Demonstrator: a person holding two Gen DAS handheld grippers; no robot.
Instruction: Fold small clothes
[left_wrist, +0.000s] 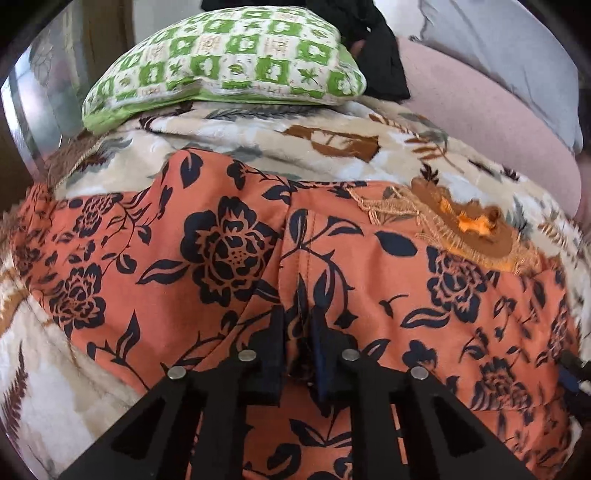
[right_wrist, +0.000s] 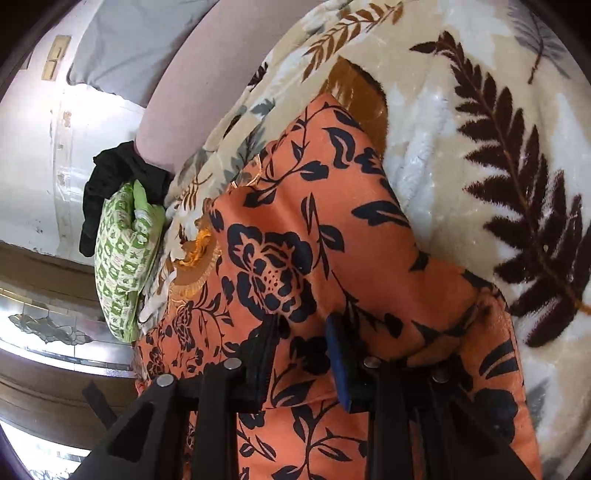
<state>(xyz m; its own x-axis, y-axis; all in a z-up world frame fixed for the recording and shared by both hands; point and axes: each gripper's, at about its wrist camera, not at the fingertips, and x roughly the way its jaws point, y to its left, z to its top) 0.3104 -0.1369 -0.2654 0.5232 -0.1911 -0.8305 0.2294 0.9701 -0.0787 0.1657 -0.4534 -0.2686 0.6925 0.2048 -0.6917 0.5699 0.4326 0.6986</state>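
No readable text, label, brand, number or sign shows in either wrist view; the fabrics carry only floral, leaf and check patterns

A leaf-print blanket covers the bed; a green checked pillow lies beside black cloth near a white wall.

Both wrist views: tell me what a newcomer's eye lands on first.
The orange garment with black flowers fills the foreground, spread over a cream leaf-print blanket. The left gripper is pinching a fold of it. Behind lies a green checked pillow.
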